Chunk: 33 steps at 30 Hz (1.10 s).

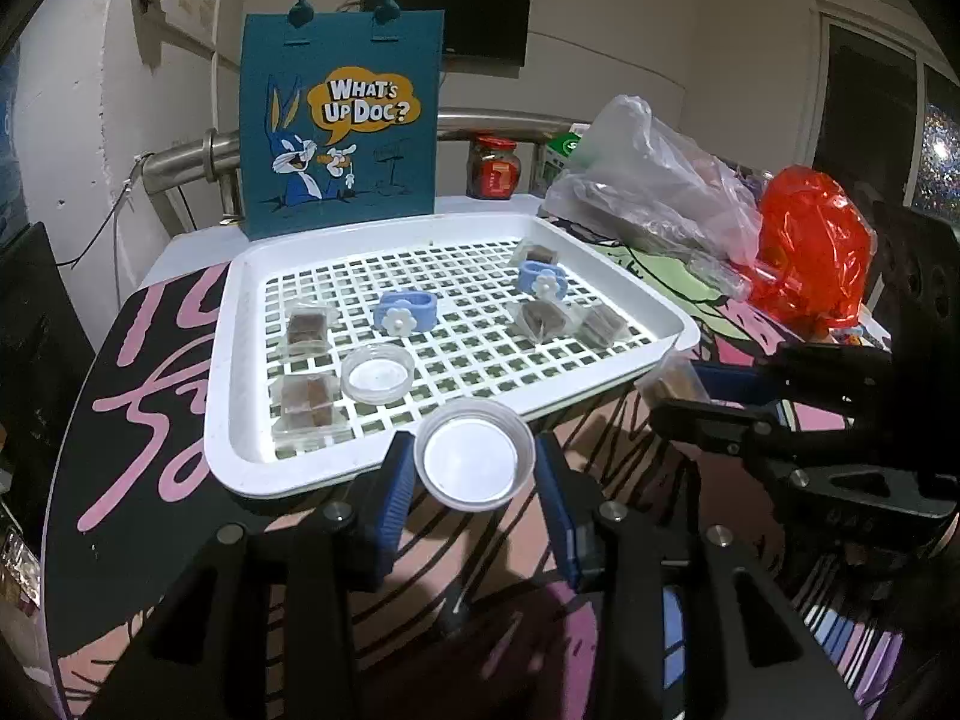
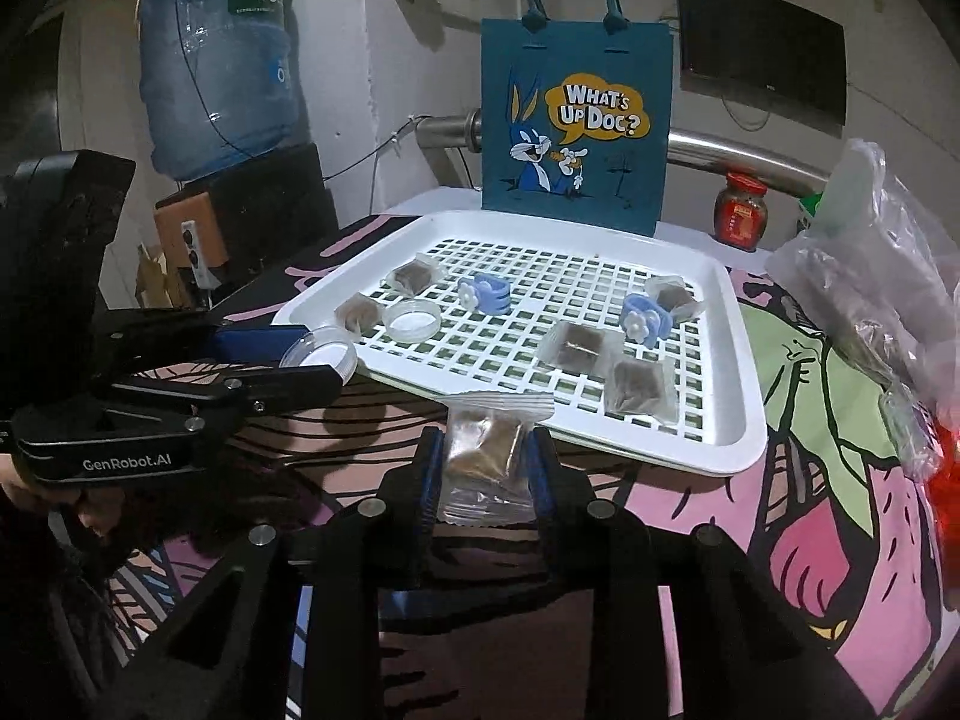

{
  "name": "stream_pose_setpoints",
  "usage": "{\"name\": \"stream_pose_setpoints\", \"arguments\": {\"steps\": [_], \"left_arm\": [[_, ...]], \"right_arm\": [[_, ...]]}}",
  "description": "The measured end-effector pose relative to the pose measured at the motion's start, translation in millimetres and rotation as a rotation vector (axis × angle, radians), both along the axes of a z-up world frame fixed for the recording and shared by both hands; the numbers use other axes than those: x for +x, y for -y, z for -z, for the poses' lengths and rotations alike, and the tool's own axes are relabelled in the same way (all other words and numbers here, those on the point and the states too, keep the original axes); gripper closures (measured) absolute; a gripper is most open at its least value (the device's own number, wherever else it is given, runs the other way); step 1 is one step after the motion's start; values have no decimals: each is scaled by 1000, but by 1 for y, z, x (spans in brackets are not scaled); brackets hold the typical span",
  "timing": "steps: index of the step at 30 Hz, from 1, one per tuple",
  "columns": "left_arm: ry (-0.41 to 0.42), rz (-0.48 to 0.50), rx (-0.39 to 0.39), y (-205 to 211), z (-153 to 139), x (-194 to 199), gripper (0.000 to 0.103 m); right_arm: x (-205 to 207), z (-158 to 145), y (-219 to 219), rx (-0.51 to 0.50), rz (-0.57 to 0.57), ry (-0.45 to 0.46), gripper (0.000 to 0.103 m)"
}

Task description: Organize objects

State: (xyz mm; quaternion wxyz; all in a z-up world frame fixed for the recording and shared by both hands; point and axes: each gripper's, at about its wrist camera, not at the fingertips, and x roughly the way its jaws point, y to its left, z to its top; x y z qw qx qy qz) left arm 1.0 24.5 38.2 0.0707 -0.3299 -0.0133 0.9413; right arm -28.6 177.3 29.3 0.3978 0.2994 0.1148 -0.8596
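Behind the white tray a blue cartoon bag stands upright, with a red-lidded jar and crumpled plastic bags off to the tray's right. Brown packets, two blue flower clips and a clear round lid lie on the tray's grid. Before its near edge, the left gripper pinches a small clear dish, while the right gripper is closed tight on a brown packet.

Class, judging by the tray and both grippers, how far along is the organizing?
Done: five packets, two blue clips and one clear cap lie in the white tray. In hand: left gripper holds a clear cap; right gripper holds a brown packet. Left: placing both.
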Motion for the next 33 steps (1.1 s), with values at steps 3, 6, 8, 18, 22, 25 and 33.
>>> {"name": "stream_pose_setpoints", "arguments": {"steps": [3,6,8,18,22,25,33], "left_arm": [[3,-4,4,2,3,-1,64],[5,-3,22,6,5,0,64],[1,-3,31,6,4,0,64],[-6,-3,27,6,3,1,64],[-9,-2,25,6,3,2,64],[-10,-1,23,6,3,2,64],[-14,-5,19,5,3,3,64]], "right_arm": [[-2,4,0,4,-3,7,75],[-4,7,0,3,-4,20,75],[-4,6,-2,-7,-2,21,75],[-3,4,-6,-34,3,11,75],[-3,3,-8,-44,1,11,75],[-2,2,-8,-47,0,6,75],[-1,1,-10,-55,1,-1,75]]}}
